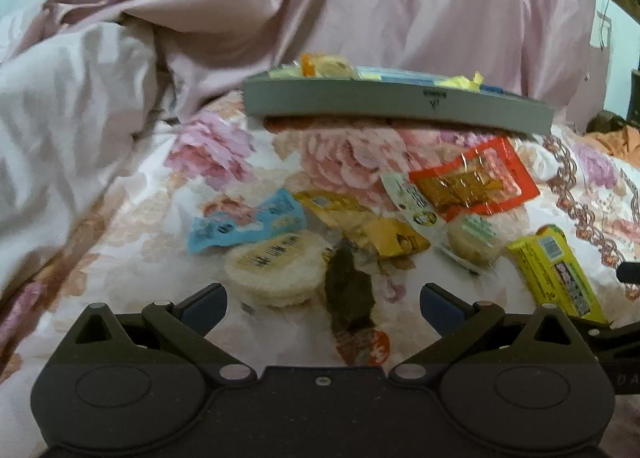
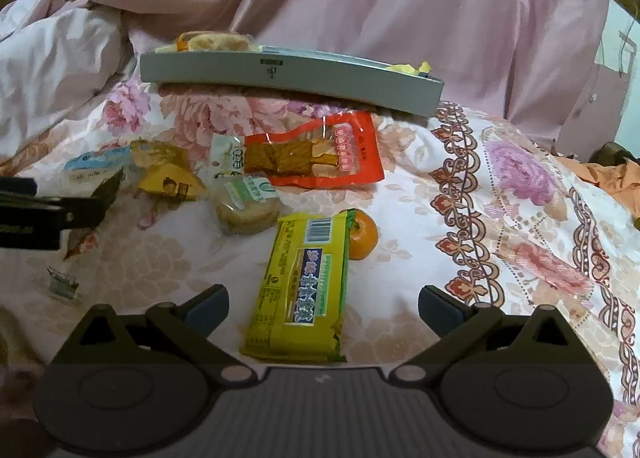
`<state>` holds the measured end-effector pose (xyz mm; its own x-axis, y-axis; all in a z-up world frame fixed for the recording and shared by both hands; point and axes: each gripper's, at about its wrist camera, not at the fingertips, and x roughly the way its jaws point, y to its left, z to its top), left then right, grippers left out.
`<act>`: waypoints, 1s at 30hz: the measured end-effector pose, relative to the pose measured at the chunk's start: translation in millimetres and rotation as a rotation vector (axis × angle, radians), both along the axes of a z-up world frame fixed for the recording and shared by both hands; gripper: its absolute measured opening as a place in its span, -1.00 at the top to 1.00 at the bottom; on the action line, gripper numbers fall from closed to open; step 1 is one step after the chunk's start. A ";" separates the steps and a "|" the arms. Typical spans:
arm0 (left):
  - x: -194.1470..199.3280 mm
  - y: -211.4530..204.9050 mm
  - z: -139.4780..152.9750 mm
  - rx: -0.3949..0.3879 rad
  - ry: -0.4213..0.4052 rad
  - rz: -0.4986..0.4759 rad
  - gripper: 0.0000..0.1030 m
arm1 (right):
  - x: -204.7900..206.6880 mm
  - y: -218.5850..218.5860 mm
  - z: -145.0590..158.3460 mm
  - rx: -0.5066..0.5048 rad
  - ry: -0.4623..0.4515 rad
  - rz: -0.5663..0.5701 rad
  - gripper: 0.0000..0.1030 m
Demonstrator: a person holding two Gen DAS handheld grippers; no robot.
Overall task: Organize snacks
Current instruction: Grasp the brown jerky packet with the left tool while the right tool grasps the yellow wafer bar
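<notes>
The left tool is spread wide and grasps nothing; just ahead of its tips on the floral bedspread lie a round rice cracker pack and a dark leaf-shaped wrapper. Beyond those sit a blue packet, a mustard-yellow pouch and a red pack of dried tofu, with the grey tray farthest out, already carrying a few snacks.

The right tool is likewise released and empty. The yellow-green biscuit bar lies lengthwise between its spread fingers, its near end closest to the tool, and a small orange touches the bar's far right corner. A wrapped round cake lies farther ahead to the left.

The bar looks light and fairly stiff, but its glossy film is likely slippery and the biscuits inside could crack; a moderate pinch across the narrow width near the middle seems safest. The cracker pack looks brittle, the pouches soft and crinkly. The soft bedding may give under any downward press.

Most of the tray's contents are hidden behind its wall, the printing on the packs is too blurred to read, and a small metal clip-like object left of the right tool cannot be identified.
</notes>
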<state>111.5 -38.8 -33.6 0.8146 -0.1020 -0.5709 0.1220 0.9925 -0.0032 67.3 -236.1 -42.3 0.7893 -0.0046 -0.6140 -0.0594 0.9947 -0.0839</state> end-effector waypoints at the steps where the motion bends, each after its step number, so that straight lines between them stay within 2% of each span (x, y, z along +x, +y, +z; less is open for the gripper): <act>1: 2.3 -2.6 -1.5 0.003 0.021 -0.005 -0.98 | 1.6 -0.1 -1.4 0.000 0.002 0.005 -0.99; 9: 6.2 -12.2 -9.2 0.020 0.054 -0.050 -0.81 | 14.2 4.2 -7.8 0.015 -0.002 0.059 -0.98; 12: 10.1 -6.3 -11.4 0.002 0.087 -0.033 -0.62 | 17.9 8.5 -10.0 0.029 0.010 0.081 -0.89; 16: 8.2 -9.5 -10.9 0.047 0.102 -0.036 -0.55 | 20.0 13.9 -12.3 0.041 0.015 0.103 -0.78; 20: 3.9 -14.2 -8.8 0.058 0.109 -0.046 -0.41 | 20.6 14.9 -13.9 0.061 0.027 0.106 -0.73; 26: 1.9 -13.7 -6.6 0.026 0.121 -0.065 -0.08 | 17.8 17.0 -14.4 0.087 0.030 0.135 -0.41; 28: 1.8 -15.0 -8.0 0.030 0.119 -0.074 -0.08 | 15.3 18.4 -13.8 0.092 0.027 0.153 -0.20; 30: 3.4 -16.6 -10.3 0.046 0.111 -0.085 -0.12 | 12.7 20.2 -13.1 0.094 0.025 0.176 -0.13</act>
<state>115.0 -55.4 -43.9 0.7357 -0.1397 -0.6628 0.2073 0.9780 0.0239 80.1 -215.9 -55.3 0.7573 0.1906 -0.6246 -0.2340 0.9722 0.0130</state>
